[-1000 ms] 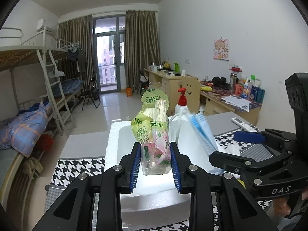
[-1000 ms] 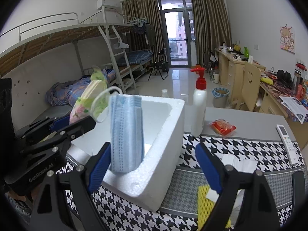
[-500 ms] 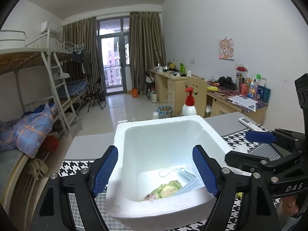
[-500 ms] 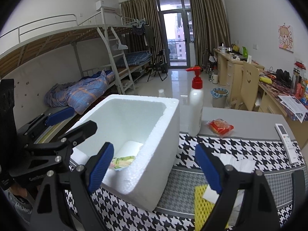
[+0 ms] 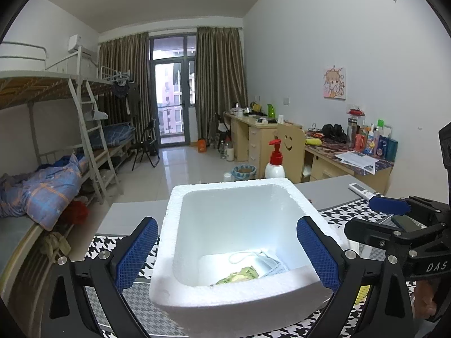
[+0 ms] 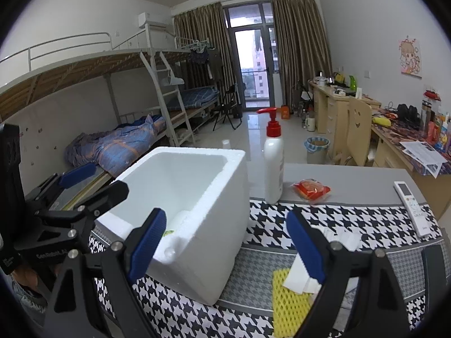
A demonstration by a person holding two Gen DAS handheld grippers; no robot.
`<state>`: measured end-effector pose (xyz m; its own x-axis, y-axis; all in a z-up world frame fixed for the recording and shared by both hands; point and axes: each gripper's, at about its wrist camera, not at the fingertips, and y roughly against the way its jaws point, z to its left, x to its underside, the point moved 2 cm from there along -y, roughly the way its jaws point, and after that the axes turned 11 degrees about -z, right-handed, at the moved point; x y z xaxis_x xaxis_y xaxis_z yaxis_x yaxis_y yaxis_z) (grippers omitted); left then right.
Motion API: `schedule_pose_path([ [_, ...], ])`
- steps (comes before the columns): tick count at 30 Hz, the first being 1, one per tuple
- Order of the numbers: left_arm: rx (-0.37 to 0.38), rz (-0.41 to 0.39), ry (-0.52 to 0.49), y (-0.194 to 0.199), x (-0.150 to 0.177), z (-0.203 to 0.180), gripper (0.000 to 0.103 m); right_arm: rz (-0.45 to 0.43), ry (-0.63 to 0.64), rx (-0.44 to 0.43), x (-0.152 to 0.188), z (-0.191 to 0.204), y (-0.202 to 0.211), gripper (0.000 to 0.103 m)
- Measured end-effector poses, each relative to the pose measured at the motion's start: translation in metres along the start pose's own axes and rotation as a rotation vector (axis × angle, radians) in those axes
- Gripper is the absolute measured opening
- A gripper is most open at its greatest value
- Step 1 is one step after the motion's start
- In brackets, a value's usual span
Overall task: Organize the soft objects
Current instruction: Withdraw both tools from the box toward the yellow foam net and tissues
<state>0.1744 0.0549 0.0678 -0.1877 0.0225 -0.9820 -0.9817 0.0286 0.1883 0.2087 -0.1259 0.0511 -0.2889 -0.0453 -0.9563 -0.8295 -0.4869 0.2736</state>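
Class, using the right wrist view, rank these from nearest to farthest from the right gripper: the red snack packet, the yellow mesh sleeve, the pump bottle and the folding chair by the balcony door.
From the right gripper:
1. Yellow mesh sleeve, on the cloth just below the fingers.
2. Pump bottle, upright past the foam box's right corner.
3. Red snack packet, right of the bottle, only slightly farther; nearly level.
4. Folding chair, far across the room.

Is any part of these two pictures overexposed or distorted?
Left wrist view: the box floor glares white beside the mask, and the corners are black. Right wrist view: the balcony door is washed out, and the bunk frame bends from the fisheye.
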Motion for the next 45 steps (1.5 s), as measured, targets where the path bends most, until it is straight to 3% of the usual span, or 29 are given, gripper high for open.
schedule_pose_path([
  [4, 0.001, -0.025, -0.004, 0.008, -0.001, -0.004, 0.102, -0.027, 0.002, 0.013, 0.000, -0.004, 0.007, 0.097],
  [24, 0.023, -0.091, -0.019, 0.033, -0.001, -0.043, 0.102, -0.102, -0.006, 0.075, 0.005, -0.040, 0.044, 0.097],
  [45, 0.122, -0.073, -0.030, 0.035, 0.010, -0.093, 0.102, -0.139, -0.003, 0.211, 0.015, -0.084, 0.084, 0.097],
])
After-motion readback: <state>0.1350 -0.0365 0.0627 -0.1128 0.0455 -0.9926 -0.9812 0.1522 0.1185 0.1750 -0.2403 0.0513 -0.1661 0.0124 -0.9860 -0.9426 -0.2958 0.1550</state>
